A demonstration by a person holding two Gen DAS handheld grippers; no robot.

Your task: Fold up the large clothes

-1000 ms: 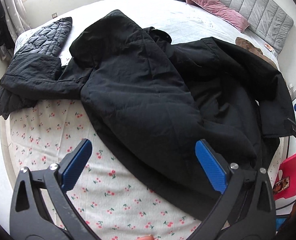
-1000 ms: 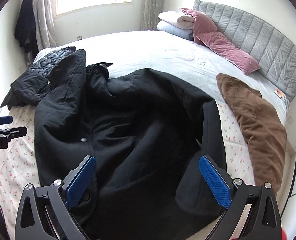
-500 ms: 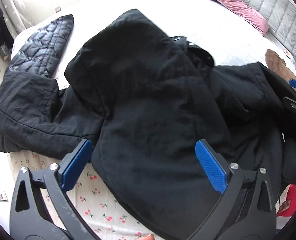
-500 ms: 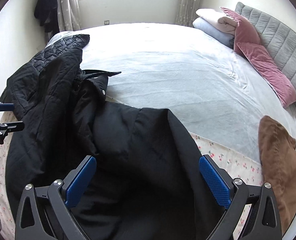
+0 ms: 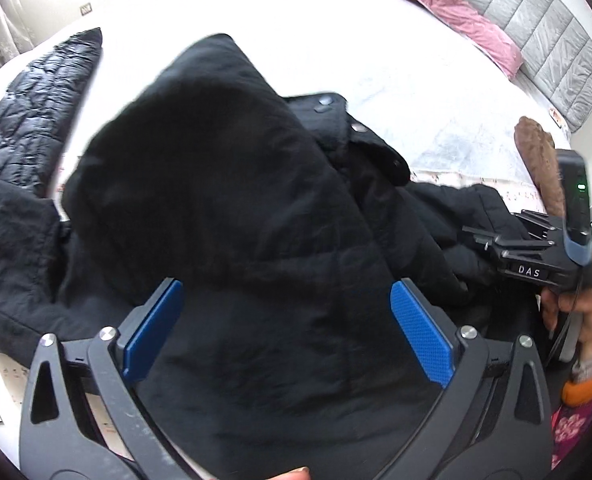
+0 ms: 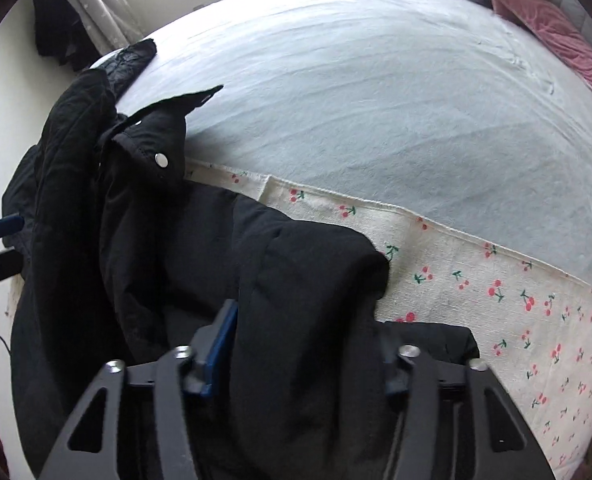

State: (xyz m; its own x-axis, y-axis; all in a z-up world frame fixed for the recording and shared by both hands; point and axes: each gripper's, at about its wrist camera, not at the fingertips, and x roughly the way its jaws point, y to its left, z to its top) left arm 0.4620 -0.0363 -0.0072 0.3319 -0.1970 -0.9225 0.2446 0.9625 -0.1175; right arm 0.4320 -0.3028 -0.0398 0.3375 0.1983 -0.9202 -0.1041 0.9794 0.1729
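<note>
My right gripper [image 6: 296, 344] is clamped on a thick fold of the black coat [image 5: 231, 208], lying on the bed [image 6: 356, 80]. My left gripper [image 5: 283, 328] hovers wide apart, holding nothing. Risk: bulky padding slips out, collapsing the fold.

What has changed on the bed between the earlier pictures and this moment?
The right gripper, open a second ago, has shut on a fold of the black coat and carries it leftward over the rest. The left gripper has moved closer over the coat and stays open. The quilted jacket, brown garment and pink pillow lie as before.
</note>
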